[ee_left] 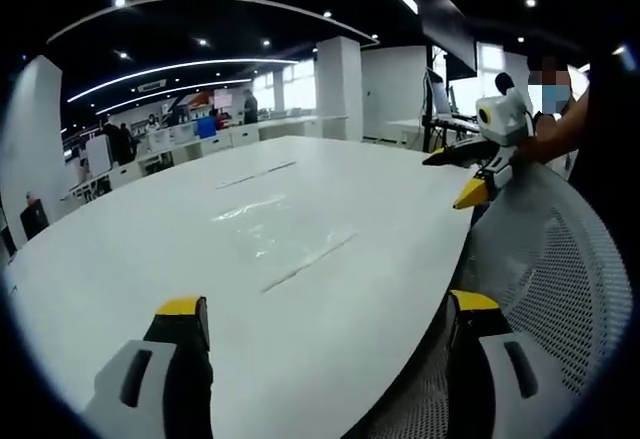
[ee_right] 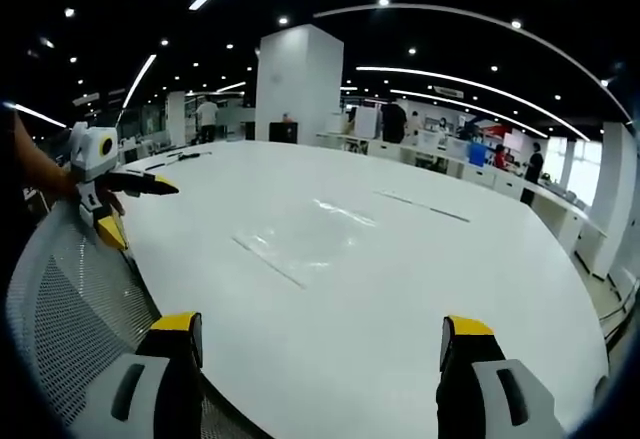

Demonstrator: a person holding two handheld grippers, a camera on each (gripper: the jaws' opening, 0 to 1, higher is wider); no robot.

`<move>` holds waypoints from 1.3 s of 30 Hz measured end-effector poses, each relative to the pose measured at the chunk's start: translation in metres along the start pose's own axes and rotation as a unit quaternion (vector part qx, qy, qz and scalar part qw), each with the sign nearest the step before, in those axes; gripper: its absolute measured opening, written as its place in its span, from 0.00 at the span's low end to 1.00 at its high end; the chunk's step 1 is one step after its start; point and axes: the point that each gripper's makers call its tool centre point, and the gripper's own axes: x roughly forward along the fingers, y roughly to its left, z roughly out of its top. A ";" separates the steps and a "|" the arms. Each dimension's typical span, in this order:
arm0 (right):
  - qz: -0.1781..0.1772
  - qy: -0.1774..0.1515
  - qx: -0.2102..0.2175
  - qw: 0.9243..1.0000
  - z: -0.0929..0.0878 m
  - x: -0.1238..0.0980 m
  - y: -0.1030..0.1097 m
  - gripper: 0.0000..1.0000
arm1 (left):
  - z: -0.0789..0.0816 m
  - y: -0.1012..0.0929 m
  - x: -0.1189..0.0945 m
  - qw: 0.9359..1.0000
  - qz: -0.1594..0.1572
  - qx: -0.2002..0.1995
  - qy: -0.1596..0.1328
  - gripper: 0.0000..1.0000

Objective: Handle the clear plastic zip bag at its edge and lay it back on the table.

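Note:
The clear plastic zip bag (ee_left: pixel 268 231) lies flat on the white table (ee_left: pixel 150 259), its straight zip edge nearest to me. In the left gripper view my left gripper (ee_left: pixel 325 311) hovers open over the table's near edge, short of the bag, with nothing between its yellow-tipped jaws. The right gripper (ee_left: pixel 462 175) shows at the upper right, held in a hand, jaws apart. In the right gripper view the bag (ee_right: pixel 300 244) lies ahead of the open, empty right gripper (ee_right: pixel 320 329). The left gripper (ee_right: pixel 133 207) hangs at the left by the table edge.
A white mesh chair back (ee_left: pixel 565 279) stands against the table's near edge, also the chair back (ee_right: pixel 65 309) at lower left. Thin seams (ee_right: pixel 415 205) run across the far tabletop. A white pillar (ee_right: pixel 298 84), desks and standing people lie beyond the table.

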 end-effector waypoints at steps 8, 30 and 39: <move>0.004 0.002 -0.003 1.000 0.000 0.000 0.002 1.00 | 0.007 0.021 0.003 0.999 0.013 0.029 0.003 0.98; -0.002 0.002 -0.008 1.000 -0.001 0.000 0.000 0.99 | 0.009 0.053 0.017 0.985 -0.003 0.158 0.062 0.94; 0.003 0.007 -0.010 1.000 -0.002 0.001 0.001 0.98 | 0.006 0.052 0.029 0.976 -0.021 0.199 0.083 0.89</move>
